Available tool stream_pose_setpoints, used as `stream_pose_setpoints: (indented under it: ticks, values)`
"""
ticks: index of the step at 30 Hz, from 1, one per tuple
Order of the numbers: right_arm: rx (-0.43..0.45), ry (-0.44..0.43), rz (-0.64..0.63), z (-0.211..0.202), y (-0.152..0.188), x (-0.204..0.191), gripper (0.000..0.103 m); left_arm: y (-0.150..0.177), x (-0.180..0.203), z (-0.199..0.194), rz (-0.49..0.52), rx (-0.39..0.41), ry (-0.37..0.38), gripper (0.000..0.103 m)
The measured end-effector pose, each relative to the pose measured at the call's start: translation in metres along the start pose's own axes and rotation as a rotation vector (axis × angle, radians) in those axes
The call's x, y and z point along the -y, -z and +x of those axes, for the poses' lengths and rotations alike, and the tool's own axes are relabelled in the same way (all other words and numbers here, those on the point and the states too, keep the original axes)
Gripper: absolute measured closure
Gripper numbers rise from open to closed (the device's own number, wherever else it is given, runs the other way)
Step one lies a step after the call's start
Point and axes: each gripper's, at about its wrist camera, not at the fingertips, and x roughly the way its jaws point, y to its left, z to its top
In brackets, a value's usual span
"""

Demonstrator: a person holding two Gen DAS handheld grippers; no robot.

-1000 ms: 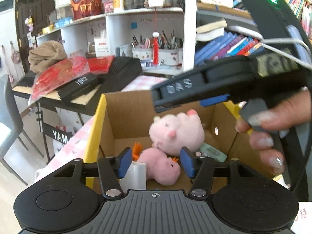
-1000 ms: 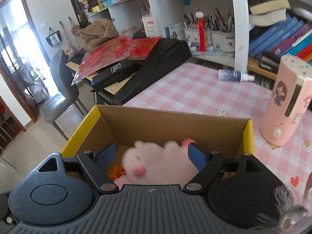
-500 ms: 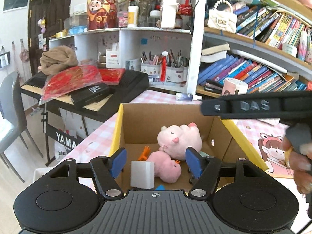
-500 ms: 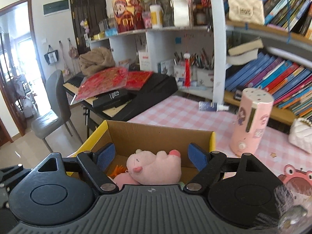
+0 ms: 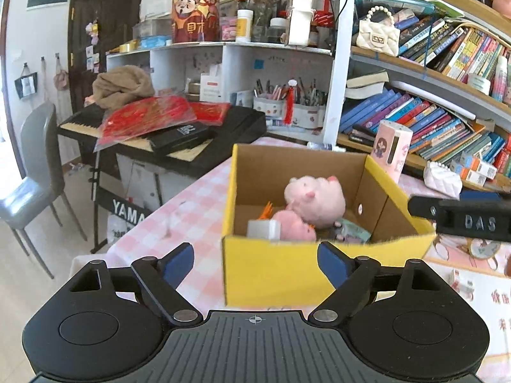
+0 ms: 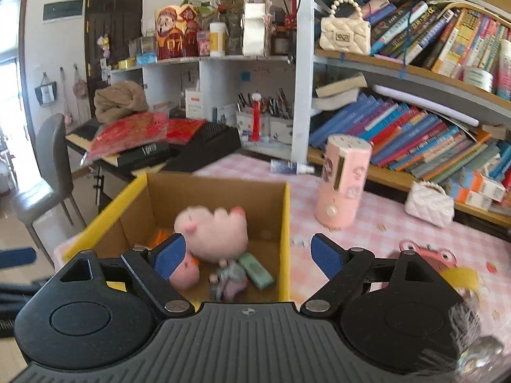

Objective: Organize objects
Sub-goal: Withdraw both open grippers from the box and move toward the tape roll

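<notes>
- Your left tongs (image 5: 254,263) are spreading wider, nothing between the blue pads; they sit just short of the cardboard box's (image 5: 377,191) yellow near wall.
- Your right tongs (image 6: 248,255) are widening too and grip nothing; the box's right wall shows between their fingers.
- Inside the box, the large fluffy pink plush (image 6: 212,228) lies on a smaller pink plush (image 5: 293,225), beside a white block (image 5: 263,229) and a mint bar (image 6: 257,269).
- Open room: bare pink-checked surface (image 5: 182,214) left of the box, up to its edge by the keyboard (image 5: 223,140).
- To the right, the upright pink cylinder (image 6: 343,182) and quilted white purse (image 6: 429,202) narrow the room.
</notes>
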Motion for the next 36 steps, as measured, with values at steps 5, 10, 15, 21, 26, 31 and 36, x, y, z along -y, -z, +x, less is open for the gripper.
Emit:
stream_pose_setpoints:
  ticks: [5,10,15,21,26,31,36]
  values:
    - [-0.047,0.010,-0.006,-0.020,0.031,-0.011,0.018,0.015,-0.005,-0.017,0.019,-0.006,-0.014,0.015]
    - [-0.062,0.022,-0.017,-0.042,0.056,-0.027,0.018,0.027,-0.009,-0.032,0.032,-0.012,-0.016,0.013]
    - [-0.084,0.033,-0.032,-0.057,0.073,-0.042,0.018,0.041,-0.013,-0.044,0.042,-0.027,-0.010,0.013]
    - [-0.104,0.043,-0.056,-0.071,0.089,-0.055,0.018,0.054,-0.015,-0.053,0.047,-0.047,0.011,0.013]
    - [-0.118,0.062,-0.062,-0.084,0.102,-0.059,0.017,0.063,-0.010,-0.057,0.061,-0.066,0.046,0.012]
    - [-0.139,0.105,-0.032,-0.094,0.112,-0.052,0.016,0.068,0.000,-0.059,0.087,-0.081,0.091,0.012]
    - [-0.155,0.148,-0.003,-0.103,0.120,-0.044,0.016,0.071,0.011,-0.059,0.112,-0.089,0.131,0.012]
